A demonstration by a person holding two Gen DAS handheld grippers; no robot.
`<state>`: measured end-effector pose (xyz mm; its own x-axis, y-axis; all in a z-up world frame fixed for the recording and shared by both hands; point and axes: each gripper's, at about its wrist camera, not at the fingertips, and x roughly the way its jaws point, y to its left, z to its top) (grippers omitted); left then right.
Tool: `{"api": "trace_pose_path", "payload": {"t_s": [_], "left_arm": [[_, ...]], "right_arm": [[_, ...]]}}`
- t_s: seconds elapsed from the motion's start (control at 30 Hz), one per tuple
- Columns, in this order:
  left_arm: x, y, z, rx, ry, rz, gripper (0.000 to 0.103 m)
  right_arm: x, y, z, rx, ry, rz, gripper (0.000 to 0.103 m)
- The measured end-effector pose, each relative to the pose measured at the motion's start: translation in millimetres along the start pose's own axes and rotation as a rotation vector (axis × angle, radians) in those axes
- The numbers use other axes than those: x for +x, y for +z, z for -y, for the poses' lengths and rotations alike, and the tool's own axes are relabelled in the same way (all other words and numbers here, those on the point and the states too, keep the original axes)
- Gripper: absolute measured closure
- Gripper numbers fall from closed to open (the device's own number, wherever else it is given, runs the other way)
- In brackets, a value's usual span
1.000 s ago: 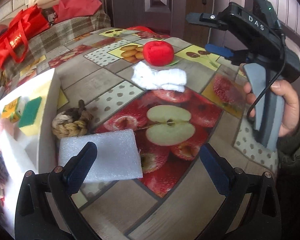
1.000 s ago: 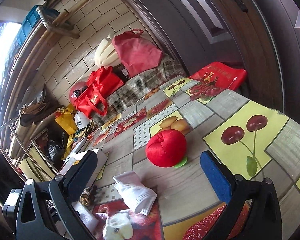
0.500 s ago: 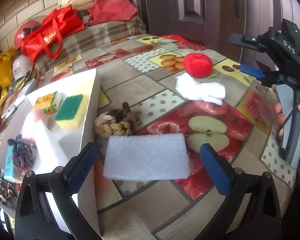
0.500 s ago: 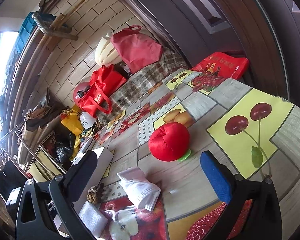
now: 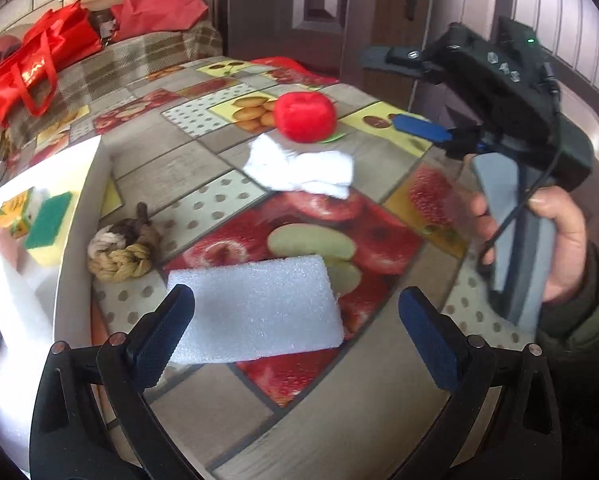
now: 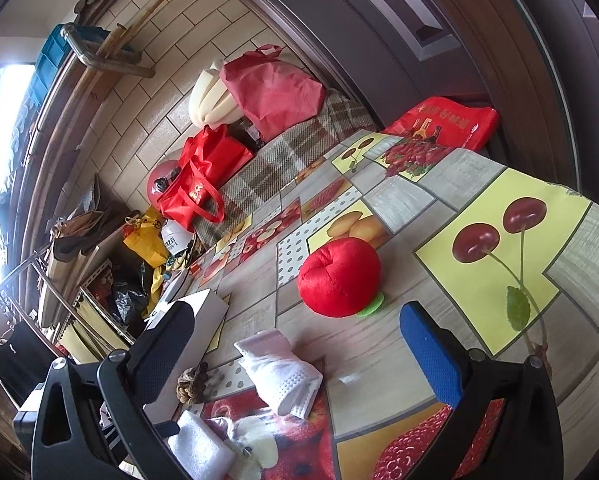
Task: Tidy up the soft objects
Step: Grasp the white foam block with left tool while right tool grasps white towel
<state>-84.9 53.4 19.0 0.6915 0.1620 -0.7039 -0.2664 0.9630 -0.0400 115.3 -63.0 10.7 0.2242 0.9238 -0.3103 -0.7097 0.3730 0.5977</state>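
A white foam sheet (image 5: 255, 310) lies flat on the fruit-print tablecloth (image 5: 227, 412), between the wide-open fingers of my left gripper (image 5: 295, 336), nearer the left pad. Left of it lies a braided rope knot (image 5: 121, 250), against the wall of a white box (image 5: 85, 216). Farther off lie a white cloth (image 5: 303, 170) and a red plush apple (image 5: 304, 117). My right gripper (image 6: 297, 356) is open in the air above the white cloth (image 6: 283, 374), with the red plush apple (image 6: 339, 276) beyond it. The foam sheet (image 6: 197, 446) shows low in that view.
The white box holds a green and yellow sponge (image 5: 47, 226) and other small items. A hand (image 5: 555, 240) holds the right gripper's grey handle at the table's right side. Red bags (image 6: 203, 184) sit on a plaid-covered bench past the far edge.
My left gripper has swung right and closer to the foam sheet, which now sits lower between its fingers. The right gripper has barely shifted. Nothing was grasped.
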Motion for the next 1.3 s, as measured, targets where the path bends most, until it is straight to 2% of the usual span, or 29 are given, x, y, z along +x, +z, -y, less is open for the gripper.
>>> {"api": "trace_pose_path", "payload": {"t_s": [0.07,0.13,0.23,0.33,0.43,0.53,0.57,0.67,0.77,0.8,0.9,1.0,1.07,1.17,1.3], "left_arm": [[-11,1,2,0.017,0.105,0.059,0.000],[-13,3,-5,-0.012,0.178,0.050,0.001],[-4,0,-15,-0.071,0.140,-0.016,0.001],[12,1,-6,-0.031,0.165,-0.078,0.001],[17,3,-2,-0.018,0.145,-0.087,0.001],[30,3,3,0.014,0.173,-0.125,0.001],[35,3,2,0.011,0.156,-0.145,0.000],[39,4,-7,-0.042,0.103,-0.161,0.000],[38,3,-11,-0.068,0.109,-0.146,0.002],[35,4,-13,-0.073,0.100,-0.128,0.012],[28,3,-17,-0.068,0.081,-0.091,0.012],[10,3,-19,-0.030,0.122,0.000,0.012],[-5,1,-21,-0.005,0.173,0.081,0.012],[-27,-4,-34,-0.007,0.236,0.200,0.012],[-48,-13,-54,-0.070,0.254,0.289,0.012]], "right_arm": [[0,0,0,0.002,0.000,0.001,0.000],[0,0,0,0.000,0.000,-0.001,0.000],[0,-1,0,-0.002,0.002,-0.002,0.000],[0,-4,-1,0.000,0.002,-0.003,0.000],[1,-2,0,0.000,0.003,-0.005,0.000],[0,-6,-2,0.001,0.006,-0.010,0.000],[0,-6,-2,0.002,0.006,-0.010,0.000],[0,-6,-2,0.002,0.005,-0.010,0.000],[0,-5,-2,0.002,0.003,-0.011,0.000],[1,-7,-2,0.003,0.001,-0.013,0.000],[4,-12,-3,0.007,-0.015,-0.032,0.000],[13,-15,-10,-0.022,-0.032,-0.080,0.000],[22,-18,-25,-0.102,-0.038,-0.136,0.000],[36,-29,-58,-0.294,-0.083,-0.209,0.000],[65,-48,-82,-0.464,-0.195,-0.334,0.001]]}}
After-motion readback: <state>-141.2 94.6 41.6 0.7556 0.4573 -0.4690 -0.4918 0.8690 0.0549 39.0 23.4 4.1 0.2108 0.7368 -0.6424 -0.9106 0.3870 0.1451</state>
